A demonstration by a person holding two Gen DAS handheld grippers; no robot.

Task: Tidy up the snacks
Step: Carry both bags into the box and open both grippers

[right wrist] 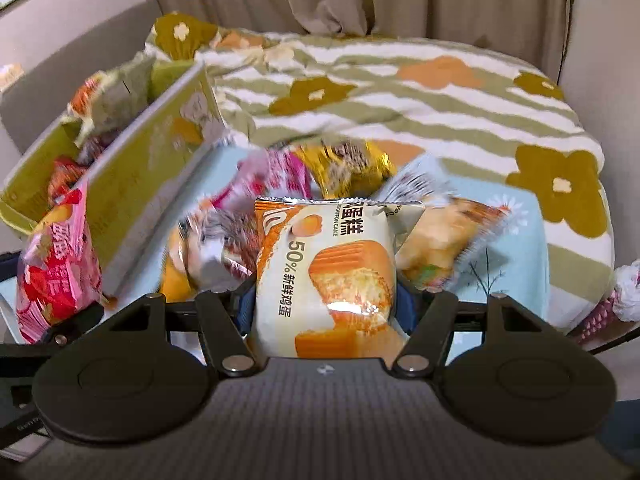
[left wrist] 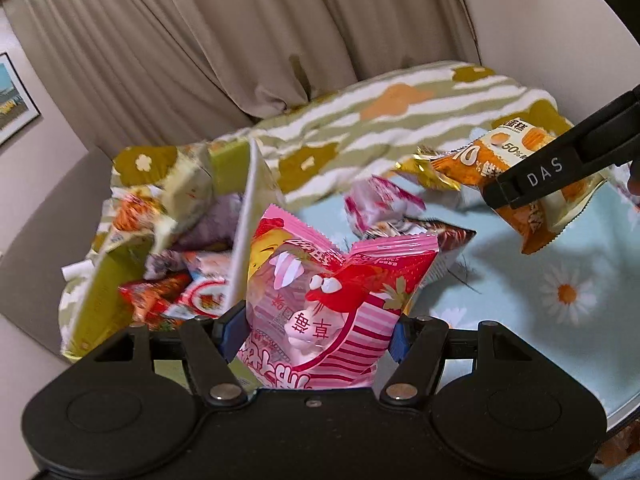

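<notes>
My left gripper is shut on a pink strawberry snack packet, held upright in front of the green box. In the right wrist view, the same pink packet hangs at the far left beside the box wall. My right gripper is shut on an orange and white chiffon cake packet, lifted above the loose snack pile. From the left wrist view, that cake packet shows at the upper right, with a black finger of the right gripper across it.
The green box holds several snack packets. More packets lie on a light blue daisy cloth spread on a striped flower blanket. Beige curtains hang behind the bed.
</notes>
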